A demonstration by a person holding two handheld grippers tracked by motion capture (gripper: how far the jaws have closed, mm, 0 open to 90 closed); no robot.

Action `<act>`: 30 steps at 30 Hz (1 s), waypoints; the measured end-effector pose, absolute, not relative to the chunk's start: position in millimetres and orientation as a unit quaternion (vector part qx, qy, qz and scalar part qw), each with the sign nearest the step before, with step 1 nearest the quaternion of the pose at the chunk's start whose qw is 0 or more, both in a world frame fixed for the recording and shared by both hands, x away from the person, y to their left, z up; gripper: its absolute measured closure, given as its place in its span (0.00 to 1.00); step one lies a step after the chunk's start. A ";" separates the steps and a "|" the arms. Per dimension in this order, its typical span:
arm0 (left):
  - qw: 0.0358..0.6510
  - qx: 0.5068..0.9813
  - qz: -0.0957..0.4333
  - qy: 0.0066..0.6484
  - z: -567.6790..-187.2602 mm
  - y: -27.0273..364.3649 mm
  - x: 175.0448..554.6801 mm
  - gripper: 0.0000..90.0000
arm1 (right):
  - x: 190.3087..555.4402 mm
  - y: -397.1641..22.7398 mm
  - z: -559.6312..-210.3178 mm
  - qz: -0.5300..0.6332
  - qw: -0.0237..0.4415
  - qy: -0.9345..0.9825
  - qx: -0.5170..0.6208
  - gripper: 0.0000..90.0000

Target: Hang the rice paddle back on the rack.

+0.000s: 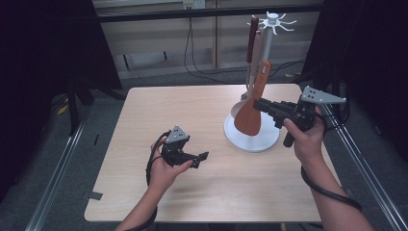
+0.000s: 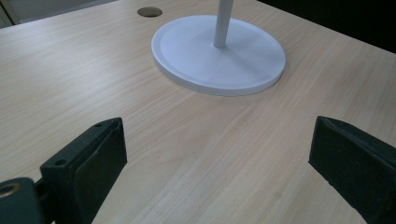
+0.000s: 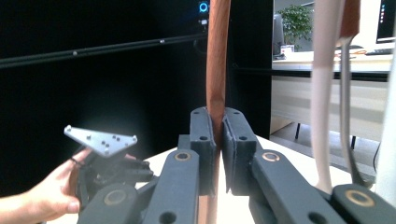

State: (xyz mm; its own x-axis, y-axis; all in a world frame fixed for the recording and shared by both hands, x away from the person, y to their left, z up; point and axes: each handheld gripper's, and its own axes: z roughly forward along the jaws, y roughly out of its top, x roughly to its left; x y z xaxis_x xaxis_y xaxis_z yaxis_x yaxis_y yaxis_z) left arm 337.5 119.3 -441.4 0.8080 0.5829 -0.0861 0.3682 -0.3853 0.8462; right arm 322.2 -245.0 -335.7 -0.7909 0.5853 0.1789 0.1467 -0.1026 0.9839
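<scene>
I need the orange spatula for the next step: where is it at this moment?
In the high view the orange spatula is at the table's right, clamped in the right gripper above the white stand's base.

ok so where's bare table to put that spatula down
Bare wood runs along the table far-left, between the left gripper and the far edge, and along the near edge. It's crowded far-right: the rack, its hanging utensils, and the right gripper gripping the spatula.

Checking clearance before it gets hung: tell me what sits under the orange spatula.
Under the orange spatula, held upright by the right hand-held gripper, lies the rack's white round base. The blade covers part of the base and the foot of the pole.
</scene>
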 end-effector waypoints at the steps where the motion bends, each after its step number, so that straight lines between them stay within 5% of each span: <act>1: 0.478 0.822 0.109 0.290 -441.8 119.0 337.3 0.05 | 323.2 -246.3 -334.0 0.686 0.160 0.652 0.281 0.94; 30: 0.471 0.824 0.106 0.296 -444.4 128.3 340.4 0.05 | 369.0 -272.2 -293.2 0.699 0.164 0.631 0.294 0.93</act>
State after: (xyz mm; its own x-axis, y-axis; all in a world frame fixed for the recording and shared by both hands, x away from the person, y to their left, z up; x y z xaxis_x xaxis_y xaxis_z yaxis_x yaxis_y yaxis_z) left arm 340.4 128.3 -444.4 0.8020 0.5881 -0.1045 0.3887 -0.3811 0.8388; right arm 369.0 -272.2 -293.2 -0.7733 0.6001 0.2048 0.1429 -0.1498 0.9783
